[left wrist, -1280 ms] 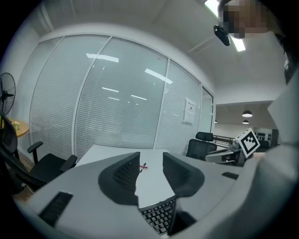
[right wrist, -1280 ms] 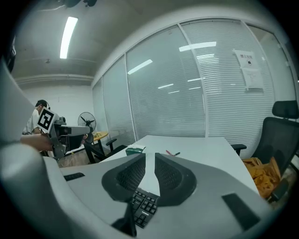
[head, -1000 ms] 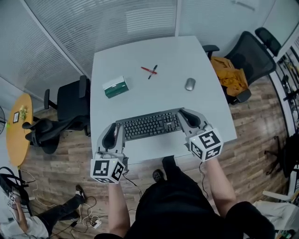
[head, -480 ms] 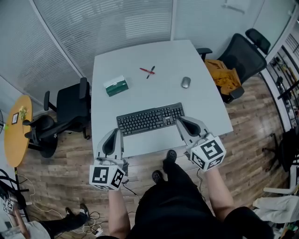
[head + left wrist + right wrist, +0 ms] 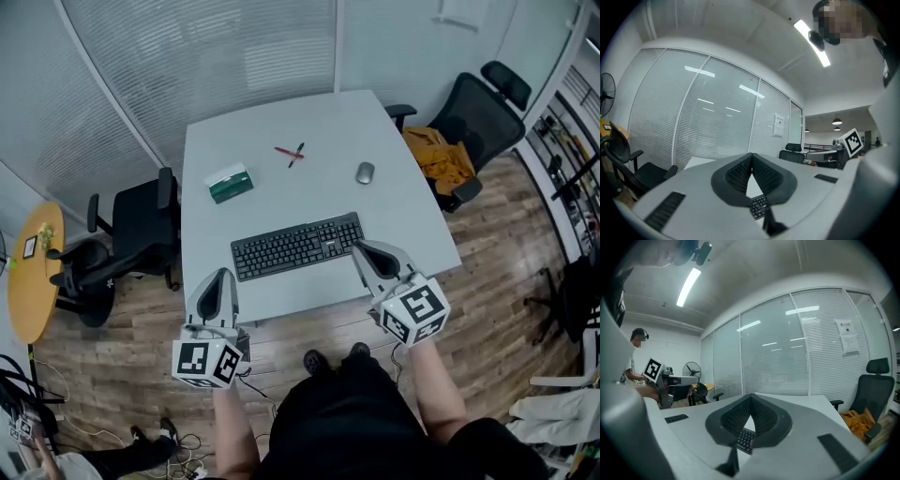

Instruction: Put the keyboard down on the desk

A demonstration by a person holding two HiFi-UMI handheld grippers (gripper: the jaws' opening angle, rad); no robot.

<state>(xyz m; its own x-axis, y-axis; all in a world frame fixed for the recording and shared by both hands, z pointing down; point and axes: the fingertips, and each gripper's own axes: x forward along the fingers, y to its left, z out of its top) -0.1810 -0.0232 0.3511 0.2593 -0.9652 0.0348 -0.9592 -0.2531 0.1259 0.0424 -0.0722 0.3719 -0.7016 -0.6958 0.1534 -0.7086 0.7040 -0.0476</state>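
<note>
The white desk [image 5: 281, 202] fills the middle of the head view. A black office chair [image 5: 141, 220] stands at its left side, and another chair [image 5: 483, 108] with orange cloth on its seat stands at the far right corner.

The keyboard [image 5: 298, 246] lies flat on the desk near the near edge, its long side running left to right with the right end a little farther away. A second ago both grippers were at its two ends with their jaws apart. Now neither one holds it.

The left gripper [image 5: 219, 277] has drawn back toward the desk's near left corner, clear of the keyboard's left end. In its own view the jaws meet at the tips with nothing between them, having just finished closing. Below them a corner of the keyboard [image 5: 758, 206] shows on the desktop.

The right gripper [image 5: 362, 249] has also pulled back. Its tips now sit just beside the keyboard's near right corner. Its own view shows the pads pressed together and empty, with a few keys [image 5: 743, 439] visible beneath.

Farther away on the desk lie a green box [image 5: 230, 183] at the left, a grey mouse [image 5: 365, 172] at the right and two crossed pens [image 5: 292, 153] between them.
</note>
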